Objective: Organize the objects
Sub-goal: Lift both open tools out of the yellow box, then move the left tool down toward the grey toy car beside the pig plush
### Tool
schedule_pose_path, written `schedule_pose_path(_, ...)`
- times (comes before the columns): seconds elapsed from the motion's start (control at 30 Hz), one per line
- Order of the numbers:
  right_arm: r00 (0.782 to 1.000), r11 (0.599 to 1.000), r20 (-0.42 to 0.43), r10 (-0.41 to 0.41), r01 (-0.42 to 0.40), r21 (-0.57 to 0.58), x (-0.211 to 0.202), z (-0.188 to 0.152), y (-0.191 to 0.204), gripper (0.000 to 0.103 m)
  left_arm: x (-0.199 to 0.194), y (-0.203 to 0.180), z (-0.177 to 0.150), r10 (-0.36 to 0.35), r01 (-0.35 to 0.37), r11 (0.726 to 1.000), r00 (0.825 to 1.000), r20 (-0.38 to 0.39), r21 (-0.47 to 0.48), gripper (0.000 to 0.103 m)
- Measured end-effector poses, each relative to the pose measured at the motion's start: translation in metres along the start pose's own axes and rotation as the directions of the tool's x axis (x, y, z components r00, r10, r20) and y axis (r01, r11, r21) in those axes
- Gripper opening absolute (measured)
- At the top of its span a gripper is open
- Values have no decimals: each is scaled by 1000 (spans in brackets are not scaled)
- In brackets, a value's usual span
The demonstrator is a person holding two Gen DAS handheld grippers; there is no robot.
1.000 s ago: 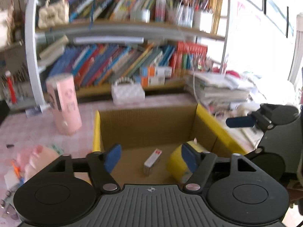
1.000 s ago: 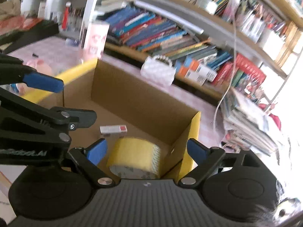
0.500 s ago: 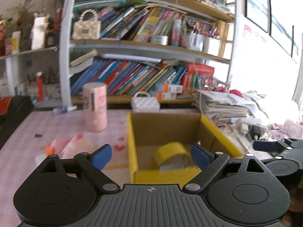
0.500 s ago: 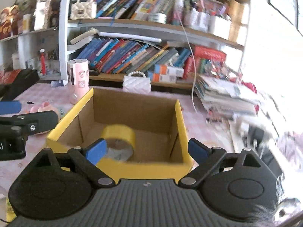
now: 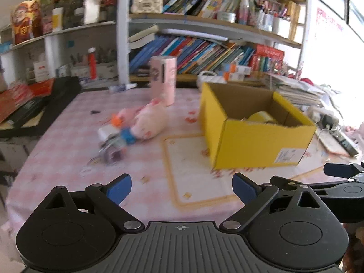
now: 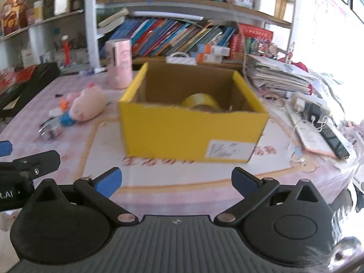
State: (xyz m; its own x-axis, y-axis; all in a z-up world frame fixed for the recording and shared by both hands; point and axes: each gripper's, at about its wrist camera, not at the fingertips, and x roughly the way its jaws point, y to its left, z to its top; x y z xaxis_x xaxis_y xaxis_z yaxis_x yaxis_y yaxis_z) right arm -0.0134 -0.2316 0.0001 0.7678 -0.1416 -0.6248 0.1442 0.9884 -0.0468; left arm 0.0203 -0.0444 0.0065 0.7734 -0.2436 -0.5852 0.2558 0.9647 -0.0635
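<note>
A yellow cardboard box stands on the pink tablecloth with a yellow tape roll inside. A pink plush toy lies left of the box beside small loose items. A pink cylinder stands behind it. My left gripper is open and empty, near the table's front. My right gripper is open and empty, in front of the box.
A bookshelf full of books runs along the back. A stack of papers, a power strip and a phone lie right of the box. A black case sits at the left edge.
Both grippers have pulled back and up from inside the box to in front of it. The tape roll and a small carton stayed in the box.
</note>
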Motion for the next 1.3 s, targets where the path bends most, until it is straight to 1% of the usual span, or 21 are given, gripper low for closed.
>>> schedule_pose_path(0.13, 999, 999, -15, 41, -42, -23, -8, -10, 29, 103, -16, 25, -13, 38, -38, 999, 999, -18, -37, 97)
schedule_pose_path(0.33, 994, 993, -15, 105, -106, -57, -18, -15, 63, 103, -38, 59, -23, 100, -101, 990, 995, -16, -93, 97)
schedule_pose_path(0.57, 988, 985, -5, 154, -154, -73, -26, -13, 89, 102, -55, 83, -26, 137, -135, 984, 991, 11, -113, 97)
schedule_pose_path(0.77, 987, 983, -3, 162, -162, -88, -31, -12, 102, 101, -61, 94, -29, 146, -143, 982, 989, 17, -119, 97)
schedule_pose_path(1.13, 981, 975, -45, 190, -194, -110, -24, -11, 121, 101, -61, 114, -35, 161, -161, 974, 987, -10, -157, 97)
schedule_pose_path(1.3, 976, 969, -63, 206, -213, -126, -12, -8, 127, 97, -49, 120, -34, 162, -165, 969, 986, -35, -183, 97)
